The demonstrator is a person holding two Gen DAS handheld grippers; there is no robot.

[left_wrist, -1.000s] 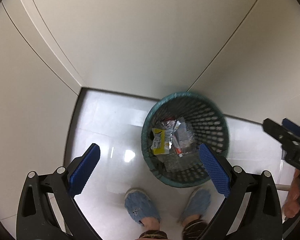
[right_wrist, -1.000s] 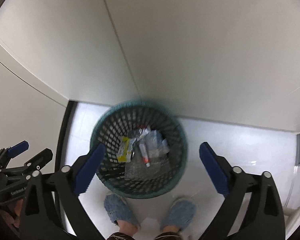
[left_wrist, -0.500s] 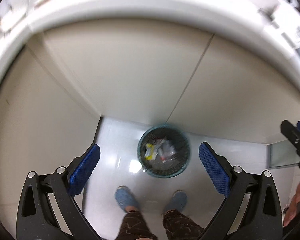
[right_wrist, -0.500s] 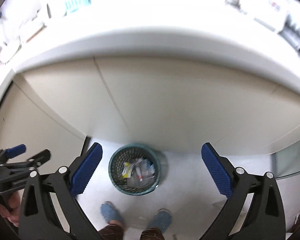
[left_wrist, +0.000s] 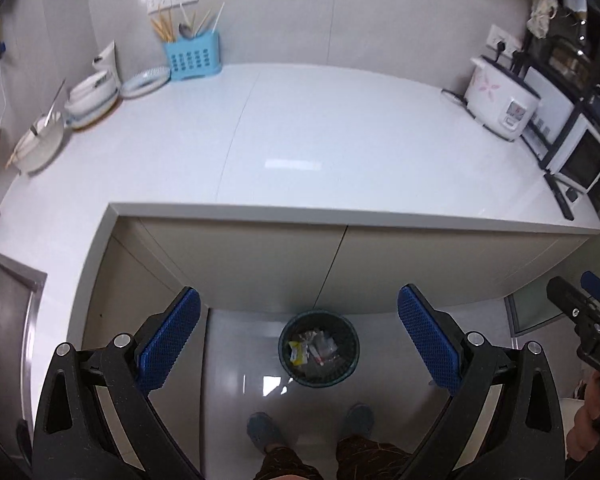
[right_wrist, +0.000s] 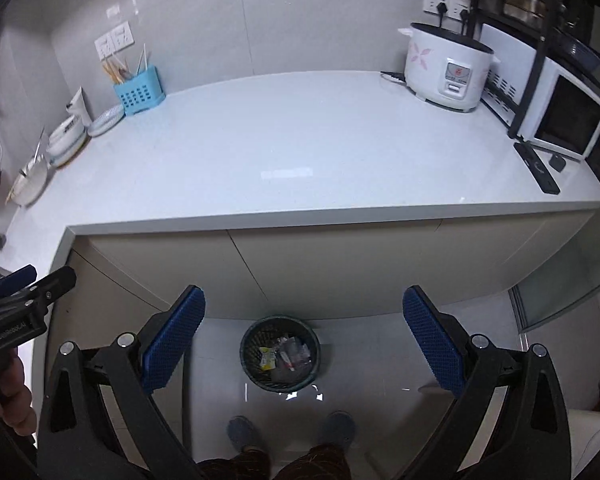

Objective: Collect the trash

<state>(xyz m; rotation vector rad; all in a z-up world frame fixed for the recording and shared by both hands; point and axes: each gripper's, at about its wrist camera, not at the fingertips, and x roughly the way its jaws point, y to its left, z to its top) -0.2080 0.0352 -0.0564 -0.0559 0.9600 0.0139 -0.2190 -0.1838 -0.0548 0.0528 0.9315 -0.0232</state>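
A dark green mesh waste basket stands on the floor in front of the cabinets, holding crumpled wrappers, one of them yellow. Both grippers are raised high above it, at about counter height. My left gripper is open with nothing between its blue pads. My right gripper is open and empty too. Each gripper shows at the edge of the other's view: the right gripper and the left gripper.
A white L-shaped countertop spreads ahead. On it stand a blue utensil holder, bowls and plates, a rice cooker and a toaster oven. The person's slippered feet stand by the basket. A sink lies left.
Both grippers have risen from just above the basket to counter height. The basket now looks small and the countertop has come into view. Both stay open and empty.
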